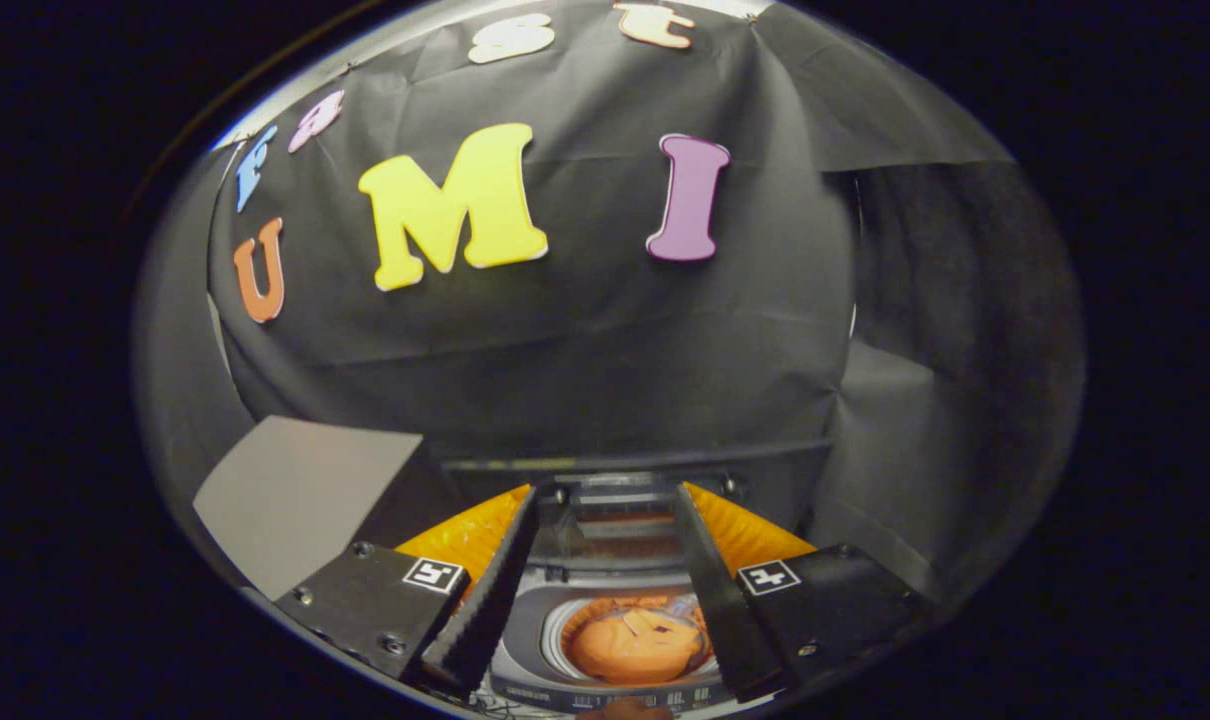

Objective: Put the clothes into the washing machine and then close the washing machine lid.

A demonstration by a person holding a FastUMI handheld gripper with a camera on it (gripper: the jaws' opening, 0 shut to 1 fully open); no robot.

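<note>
A small grey top-loading washing machine [528,625] sits below and between my fingers. Its round drum is open, and orange clothes [633,648] lie bunched inside it. The dark lid [610,525] stands raised at the back of the machine, just under my fingertips. My gripper [613,492] is open above the machine, with its fingers spread to either side of the drum. Nothing is held between them.
The machine stands on an orange surface [462,535] that shows outside both fingers. A grey board [300,490] leans at the left beyond the left finger. The black cloth wall [585,360] hangs close behind the machine.
</note>
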